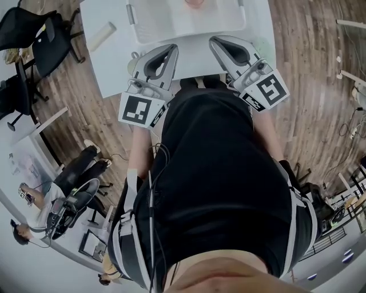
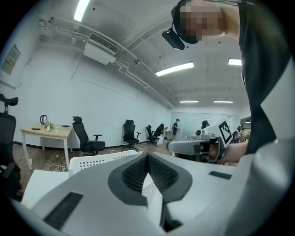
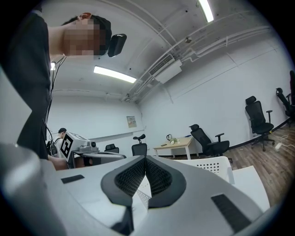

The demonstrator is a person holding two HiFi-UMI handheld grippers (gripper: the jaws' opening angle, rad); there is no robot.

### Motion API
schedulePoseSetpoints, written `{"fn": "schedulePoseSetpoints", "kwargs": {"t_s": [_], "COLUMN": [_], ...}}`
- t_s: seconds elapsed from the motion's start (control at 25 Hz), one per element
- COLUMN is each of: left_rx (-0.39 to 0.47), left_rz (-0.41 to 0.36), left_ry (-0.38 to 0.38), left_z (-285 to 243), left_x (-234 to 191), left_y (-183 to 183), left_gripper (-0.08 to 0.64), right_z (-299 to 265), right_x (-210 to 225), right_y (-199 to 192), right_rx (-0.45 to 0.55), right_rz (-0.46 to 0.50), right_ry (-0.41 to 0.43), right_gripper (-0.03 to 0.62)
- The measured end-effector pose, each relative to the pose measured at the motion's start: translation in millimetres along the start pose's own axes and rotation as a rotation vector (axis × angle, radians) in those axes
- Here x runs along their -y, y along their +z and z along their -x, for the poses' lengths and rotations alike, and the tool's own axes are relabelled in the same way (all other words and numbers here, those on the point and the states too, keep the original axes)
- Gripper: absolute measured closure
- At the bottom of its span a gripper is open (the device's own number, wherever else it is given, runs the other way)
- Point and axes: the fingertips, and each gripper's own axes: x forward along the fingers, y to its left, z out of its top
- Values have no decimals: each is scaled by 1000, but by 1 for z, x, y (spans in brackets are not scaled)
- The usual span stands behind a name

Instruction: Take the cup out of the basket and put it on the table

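Observation:
In the head view a white perforated basket stands on the white table right in front of me. A pinkish object, perhaps the cup, shows inside it at the frame's top edge, mostly cut off. My left gripper and right gripper hang side by side at the basket's near rim, both shut and empty. In the left gripper view the left gripper has its jaws pressed together, with the basket just behind them. The right gripper in the right gripper view looks the same, ahead of the basket.
A beige cylinder lies on the table left of the basket. Black office chairs stand on the wooden floor at the left. Seated people and a desk fill the lower left. A small table with a kettle stands by the far wall.

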Motion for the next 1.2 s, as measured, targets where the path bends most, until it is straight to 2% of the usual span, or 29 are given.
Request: {"fn": "schedulePoseSetpoints", "kwargs": {"t_s": [0.48,0.76,1.04,1.2], "left_rx": [3,-5,29,21], "left_rz": [10,22,17,37], "left_ry": [-39,-51,-57,-85], "left_z": [-11,-12,-8,-2], "left_x": [3,4,5,5], "left_y": [3,1,1,-6], "left_gripper": [540,540,540,540], "right_z": [-6,-21,-55,-82], "right_x": [6,17,27,45], "right_y": [-3,-2,-14,-20], "right_rx": [-40,-126,-246,-328], "right_rz": [26,144,261,371], "right_ry": [2,11,25,37], "right_gripper": [574,574,572,571]}}
